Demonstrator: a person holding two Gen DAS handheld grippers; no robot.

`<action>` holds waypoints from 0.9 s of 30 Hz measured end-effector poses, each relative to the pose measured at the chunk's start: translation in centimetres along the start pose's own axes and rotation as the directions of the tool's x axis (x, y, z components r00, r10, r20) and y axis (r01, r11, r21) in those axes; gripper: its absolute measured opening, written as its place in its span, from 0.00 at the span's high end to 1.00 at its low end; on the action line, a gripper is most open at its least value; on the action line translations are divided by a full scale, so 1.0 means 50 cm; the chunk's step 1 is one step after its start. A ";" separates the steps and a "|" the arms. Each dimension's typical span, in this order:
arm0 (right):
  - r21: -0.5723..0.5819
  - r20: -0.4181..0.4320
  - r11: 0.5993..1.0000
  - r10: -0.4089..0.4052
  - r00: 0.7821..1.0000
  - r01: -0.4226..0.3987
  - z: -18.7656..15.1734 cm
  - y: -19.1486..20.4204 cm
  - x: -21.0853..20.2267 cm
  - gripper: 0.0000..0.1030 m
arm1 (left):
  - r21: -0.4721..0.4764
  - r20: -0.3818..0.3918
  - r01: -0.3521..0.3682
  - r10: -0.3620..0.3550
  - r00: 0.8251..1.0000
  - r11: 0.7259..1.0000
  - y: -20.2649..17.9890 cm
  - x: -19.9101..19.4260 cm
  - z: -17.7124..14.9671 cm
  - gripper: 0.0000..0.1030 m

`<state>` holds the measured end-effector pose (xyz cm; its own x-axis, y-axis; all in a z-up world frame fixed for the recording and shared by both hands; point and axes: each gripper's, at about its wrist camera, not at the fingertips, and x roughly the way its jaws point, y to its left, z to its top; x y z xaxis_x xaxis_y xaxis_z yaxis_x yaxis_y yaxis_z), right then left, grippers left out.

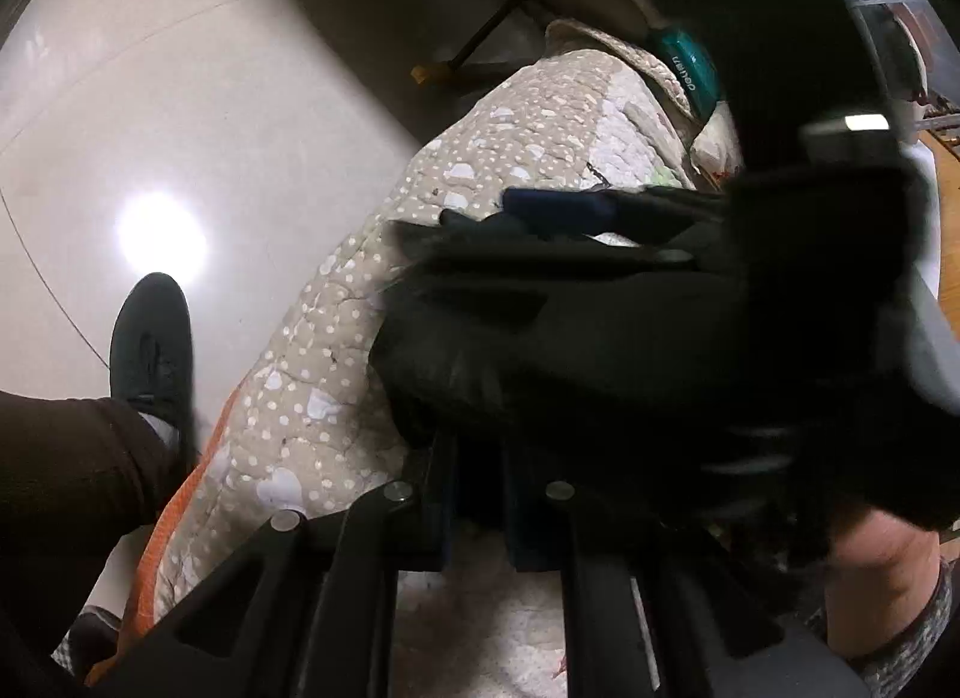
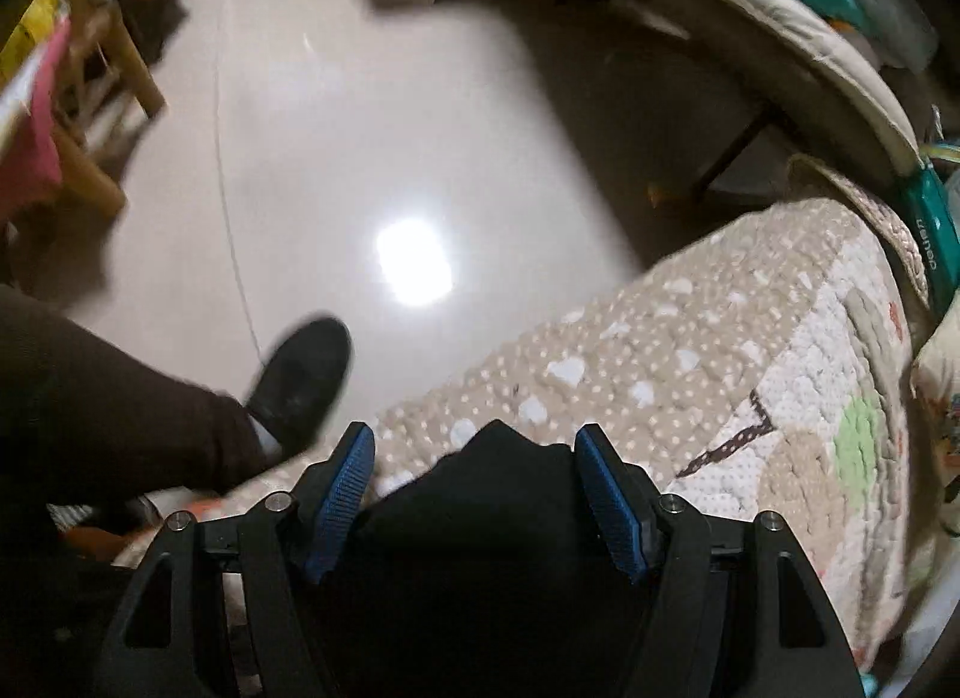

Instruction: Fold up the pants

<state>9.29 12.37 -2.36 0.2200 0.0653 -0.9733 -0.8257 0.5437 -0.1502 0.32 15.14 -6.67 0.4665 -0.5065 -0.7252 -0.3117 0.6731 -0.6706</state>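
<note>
The black pants (image 1: 540, 326) lie bunched on a quilted beige dotted bedcover (image 1: 336, 374). In the left wrist view my left gripper (image 1: 477, 458) is shut on the pants, with the cloth covering its fingertips. My right gripper shows there too (image 1: 564, 206), a blue pad above the cloth. In the right wrist view my right gripper (image 2: 474, 458) is open, its blue pads (image 2: 609, 512) on either side of a black fold of the pants (image 2: 480, 518).
The bed edge drops to a glossy white tile floor (image 2: 372, 158). The person's black shoe (image 2: 303, 383) and brown trouser leg stand beside the bed. A wooden table (image 2: 90, 98) is at far left. A teal object (image 2: 927, 230) lies at the bed's far end.
</note>
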 end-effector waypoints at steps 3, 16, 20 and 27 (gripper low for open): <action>0.037 -0.005 0.999 -0.025 1.000 0.025 -0.005 -0.017 -0.006 0.75 | 0.018 0.013 0.015 -0.016 1.000 1.000 -0.012 -0.009 0.000 0.89; 0.365 0.231 0.930 -0.052 0.971 -0.037 -0.188 -0.216 -0.213 0.79 | 0.261 -0.038 0.139 -0.134 0.990 0.955 -0.276 0.008 -0.058 0.90; 0.513 0.271 0.855 -0.081 0.959 -0.073 -0.319 -0.307 -0.236 0.79 | 0.393 -0.094 0.127 -0.097 0.991 0.911 -0.388 0.086 -0.112 0.90; 0.756 0.193 0.653 -0.155 0.969 -0.046 -0.575 -0.437 -0.176 0.58 | 0.524 -0.240 0.159 -0.034 0.970 0.837 -0.464 0.167 -0.208 0.83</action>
<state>10.46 -24.14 4.50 0.4414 0.1407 -0.8862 -0.1569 0.9845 0.0781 2.83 -10.31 1.20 0.2649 -0.6435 -0.7181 0.2467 0.7652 -0.5947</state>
